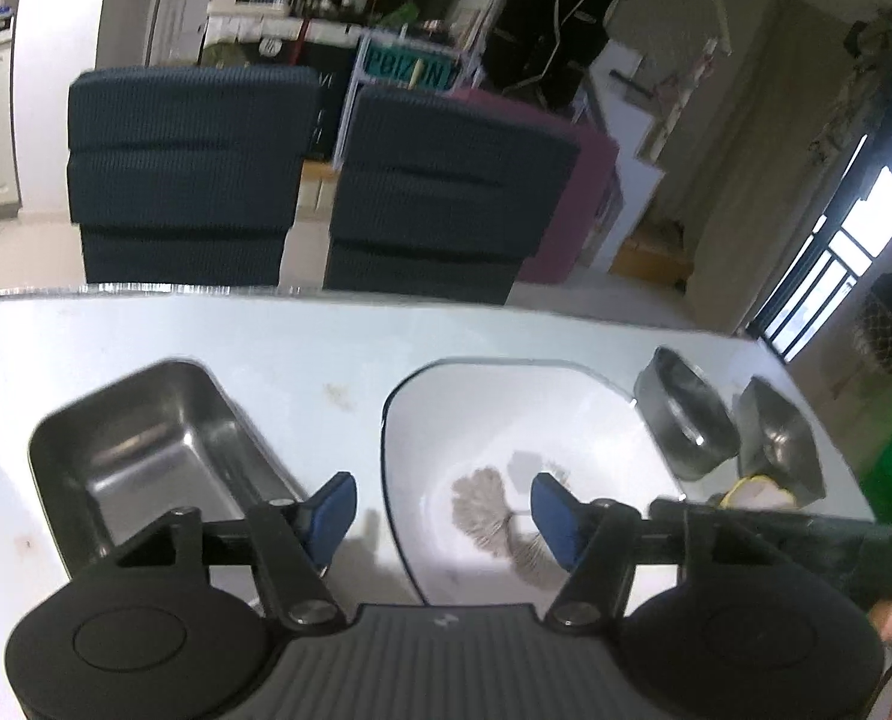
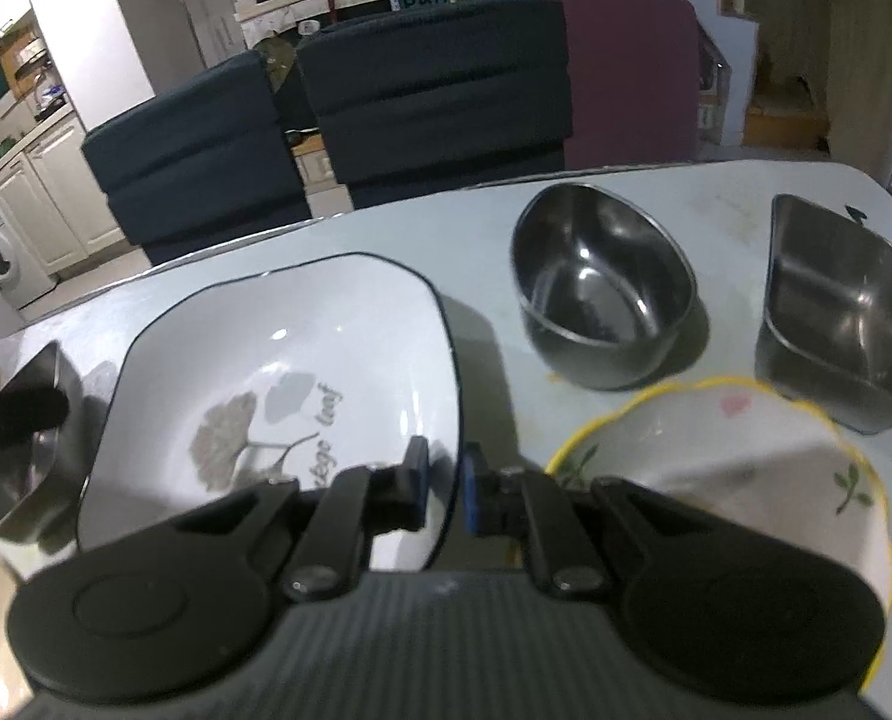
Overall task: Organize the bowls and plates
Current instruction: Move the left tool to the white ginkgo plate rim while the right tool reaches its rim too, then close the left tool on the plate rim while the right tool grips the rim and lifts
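Right tongs point(image 2: 444, 495) pinch glossy square white plate point(image 2: 290, 360) rim; left tongs point(image 1: 443, 513) open, straddling rim

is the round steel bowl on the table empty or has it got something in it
Empty: the right wrist view looks straight into the round steel bowl and shows only its bare, shiny bottom.

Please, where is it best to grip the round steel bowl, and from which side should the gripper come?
Probably the thin rim of the round steel bowl, coming from above at its near edge: it stands upright and open, with bare table around it, so one finger fits inside and one outside.
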